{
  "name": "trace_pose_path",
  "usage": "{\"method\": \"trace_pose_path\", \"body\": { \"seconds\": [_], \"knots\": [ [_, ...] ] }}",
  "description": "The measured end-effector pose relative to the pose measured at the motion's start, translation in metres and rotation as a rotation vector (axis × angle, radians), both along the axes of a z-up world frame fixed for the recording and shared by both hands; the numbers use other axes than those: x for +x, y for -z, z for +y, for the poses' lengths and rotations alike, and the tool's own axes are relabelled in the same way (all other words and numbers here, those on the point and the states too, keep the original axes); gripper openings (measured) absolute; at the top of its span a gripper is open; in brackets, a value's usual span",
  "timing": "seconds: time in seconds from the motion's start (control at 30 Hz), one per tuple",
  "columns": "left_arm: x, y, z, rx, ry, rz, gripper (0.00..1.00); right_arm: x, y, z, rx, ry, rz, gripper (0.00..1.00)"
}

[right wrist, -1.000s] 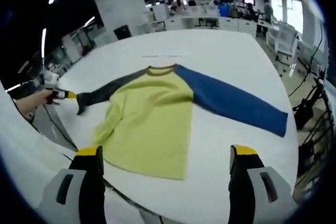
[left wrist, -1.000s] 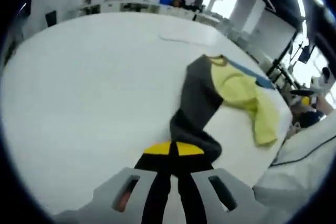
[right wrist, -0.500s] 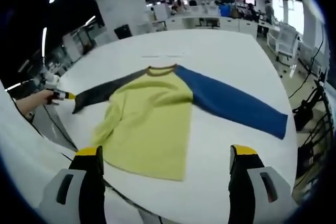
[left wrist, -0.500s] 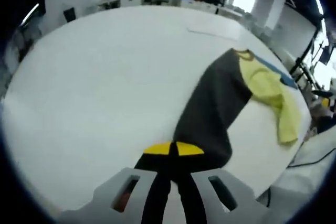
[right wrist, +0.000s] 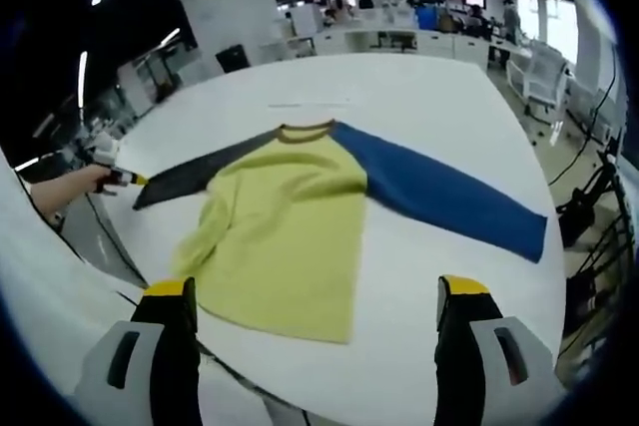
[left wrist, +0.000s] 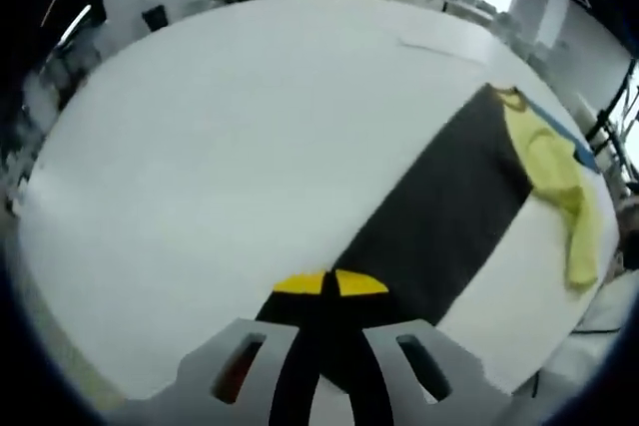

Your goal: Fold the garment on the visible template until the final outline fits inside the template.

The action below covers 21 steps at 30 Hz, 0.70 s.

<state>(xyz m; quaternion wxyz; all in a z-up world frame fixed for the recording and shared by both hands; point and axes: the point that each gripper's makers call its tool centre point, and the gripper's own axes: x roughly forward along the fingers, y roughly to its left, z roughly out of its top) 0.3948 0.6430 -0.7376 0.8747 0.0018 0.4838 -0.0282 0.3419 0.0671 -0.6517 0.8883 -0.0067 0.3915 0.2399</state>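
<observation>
A long-sleeved shirt lies on the white table: yellow-green body (right wrist: 285,236), dark grey sleeve (right wrist: 200,179) and blue sleeve (right wrist: 444,197) spread to opposite sides. My left gripper (left wrist: 329,284) is shut on the grey sleeve's cuff, and the grey sleeve (left wrist: 439,216) stretches flat away from it toward the yellow body (left wrist: 564,182). In the right gripper view that left gripper (right wrist: 125,179) shows at the far left, held by a hand. My right gripper (right wrist: 315,301) is open above the shirt's near hem, nothing between its jaws.
The white table (left wrist: 220,137) spreads wide on the grey sleeve's side. Faint thin marks (right wrist: 310,106) lie on the table beyond the collar. Desks, chairs and people stand in the background. A white sleeve (right wrist: 50,286) runs along the left of the right gripper view.
My left gripper has pulled the grey sleeve's cuff outward, and the crumpled sleeve now lies long and flat. The right gripper has stayed still.
</observation>
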Motion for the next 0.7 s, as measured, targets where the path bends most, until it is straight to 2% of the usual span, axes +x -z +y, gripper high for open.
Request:
{"method": "trace_pose_path", "body": {
  "seconds": [0.43, 0.7],
  "knots": [
    [0.022, 0.007, 0.023, 0.042, -0.085, 0.010, 0.00, -0.004, 0.001, -0.001, -0.010, 0.015, 0.008, 1.00],
    [0.038, 0.013, 0.028, 0.063, -0.109, 0.017, 0.00, -0.008, 0.001, -0.003, -0.014, 0.028, 0.012, 1.00]
  ]
}}
